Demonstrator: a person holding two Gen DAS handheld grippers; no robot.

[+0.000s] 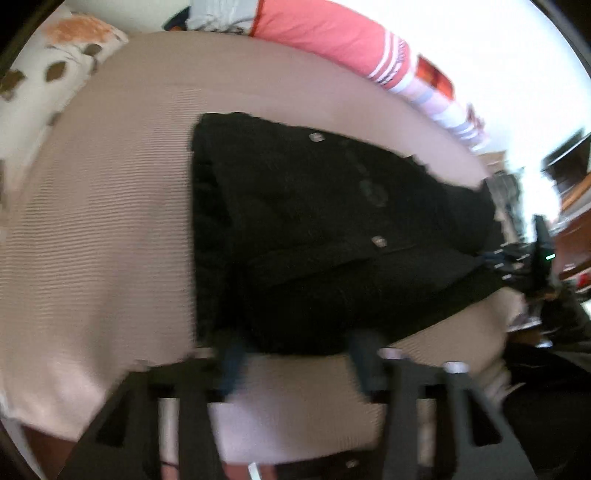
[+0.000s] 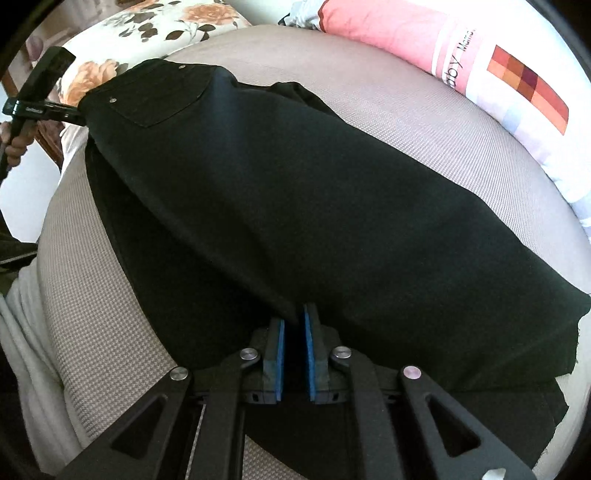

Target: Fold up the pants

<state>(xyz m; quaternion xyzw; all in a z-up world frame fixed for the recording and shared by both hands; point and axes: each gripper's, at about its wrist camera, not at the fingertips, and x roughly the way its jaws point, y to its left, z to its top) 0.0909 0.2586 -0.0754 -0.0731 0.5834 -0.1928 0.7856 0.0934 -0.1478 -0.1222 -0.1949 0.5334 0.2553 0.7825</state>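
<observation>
While left view blurs, left gripper (image 1: pixel 295 363) gapes — right gripper (image 2: pixel 294 332) pinches black pants (image 2: pixel 295 203).

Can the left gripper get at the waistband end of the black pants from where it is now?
Probably yes. The left gripper is open, its fingers right at the near edge of the black pants, with only bare beige cover around. The right gripper holds the far end. Blur hides whether it touches.

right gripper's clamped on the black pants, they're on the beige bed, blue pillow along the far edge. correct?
One error: the pillow along the far edge is pink, not blue, as the right wrist view shows. The rest stands: the right gripper is clamped on the black pants, which lie on the beige bed.
</observation>
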